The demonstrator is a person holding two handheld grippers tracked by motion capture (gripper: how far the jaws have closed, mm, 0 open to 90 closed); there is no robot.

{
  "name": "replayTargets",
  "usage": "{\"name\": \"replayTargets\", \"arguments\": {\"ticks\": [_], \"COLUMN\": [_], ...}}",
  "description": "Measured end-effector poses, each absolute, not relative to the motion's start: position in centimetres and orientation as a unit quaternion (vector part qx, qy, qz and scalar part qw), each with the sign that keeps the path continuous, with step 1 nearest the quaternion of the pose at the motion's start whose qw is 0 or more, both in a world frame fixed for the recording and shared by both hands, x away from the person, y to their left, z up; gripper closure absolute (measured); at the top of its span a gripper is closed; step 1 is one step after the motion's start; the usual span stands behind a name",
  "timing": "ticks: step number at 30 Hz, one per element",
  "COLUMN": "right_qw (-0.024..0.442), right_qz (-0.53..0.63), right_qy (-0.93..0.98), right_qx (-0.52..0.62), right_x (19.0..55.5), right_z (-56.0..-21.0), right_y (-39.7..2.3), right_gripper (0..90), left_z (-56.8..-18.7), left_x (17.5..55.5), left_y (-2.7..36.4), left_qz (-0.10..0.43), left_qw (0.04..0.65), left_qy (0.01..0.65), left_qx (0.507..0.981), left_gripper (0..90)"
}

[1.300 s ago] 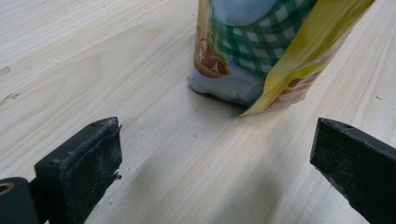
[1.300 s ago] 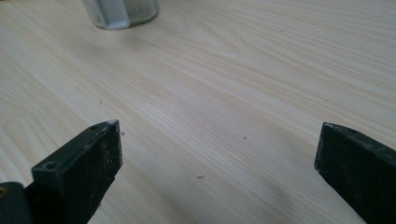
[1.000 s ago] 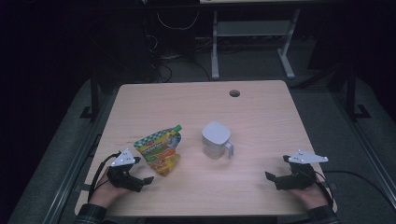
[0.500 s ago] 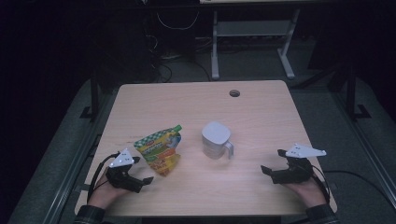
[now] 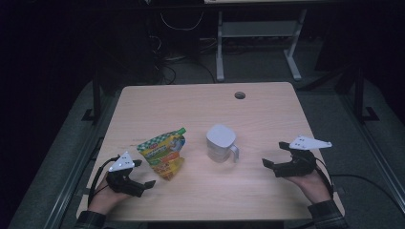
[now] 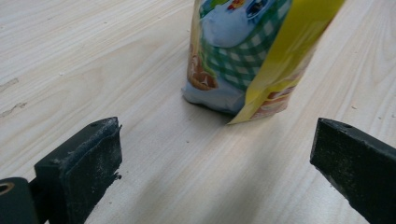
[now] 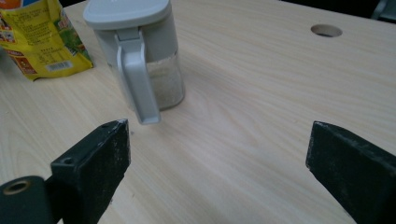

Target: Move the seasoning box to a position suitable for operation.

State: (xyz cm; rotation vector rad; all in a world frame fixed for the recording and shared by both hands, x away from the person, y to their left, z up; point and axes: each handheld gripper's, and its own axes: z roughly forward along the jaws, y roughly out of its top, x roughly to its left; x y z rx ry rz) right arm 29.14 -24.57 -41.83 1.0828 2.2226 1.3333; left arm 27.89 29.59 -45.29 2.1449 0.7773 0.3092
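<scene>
Table (image 5: 267, 119) of pale grained wood carries two things: one glossy, crinkled snack pouch (image 5: 162, 152) in green, yellow and blue, and one squarish clear jar (image 5: 220, 143) with a grey lid and handle, white grains inside, standing just right of the pouch. Left gripper (image 5: 142, 174) sits just near-left of the pouch, jaws spread wide and holding nothing, touching nothing. Right gripper (image 5: 276, 155), well right of the jar, is likewise wide apart and empty.
</scene>
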Motion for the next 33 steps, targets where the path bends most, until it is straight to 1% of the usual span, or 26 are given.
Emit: {"name": "replayTargets", "arguments": {"ticks": [6,11,12,15,17,18,21,26,28,29,33], "right_qw": [0.162,0.182,0.191,0.207,0.227,0.233,0.238,0.232,0.226,0.211,0.203], "right_qz": [0.475,0.444,0.451,0.439,0.412,0.411,0.422,0.444,0.455,0.452,0.446], "right_qy": [0.782,0.798,0.792,0.797,0.811,0.812,0.808,0.797,0.792,0.797,0.802], "right_qx": [0.370,0.365,0.364,0.361,0.348,0.343,0.336,0.337,0.339,0.341,0.341], "right_x": [29.6,29.4,29.3,29.2,29.2,29.2,29.3,29.4,29.5,29.9,30.2], "right_z": [-40.8,-40.6,-39.7,-38.8,-36.8,-36.3,-35.3,-35.5,-36.1,-36.9,-37.6], "right_y": [-24.0,-24.2,-24.7,-25.0,-25.2,-25.3,-25.6,-25.5,-25.2,-24.8,-24.5], "right_gripper": [6.1,6.1,6.2,6.1,5.7,5.8,5.9,6.0,6.6,6.7,7.0], "left_z": [-45.0,-45.1,-45.0,-44.9,-44.9,-44.9,-44.9,-44.9,-45.1,-45.2,-45.6], "left_x": [27.7,27.1,27.0,26.6,26.3,26.1,25.9,25.9,26.0,26.0,26.2], "left_y": [29.6,29.7,29.7,29.6,29.5,29.4,29.3,29.4,29.4,29.4,29.2], "left_qz": [0.122,0.121,0.120,0.121,0.122,0.123,0.123,0.125,0.121,0.120,0.114], "left_qw": [0.413,0.420,0.417,0.418,0.412,0.411,0.410,0.409,0.408,0.407,0.404], "left_qy": [0.309,0.317,0.318,0.321,0.320,0.318,0.319,0.317,0.316,0.315,0.316], "left_qx": [0.848,0.842,0.843,0.841,0.845,0.845,0.846,0.847,0.848,0.849,0.851], "left_gripper": [1.6,1.6,1.6,1.6,1.6,1.6,1.6,1.6,1.6,1.6,1.6]}}
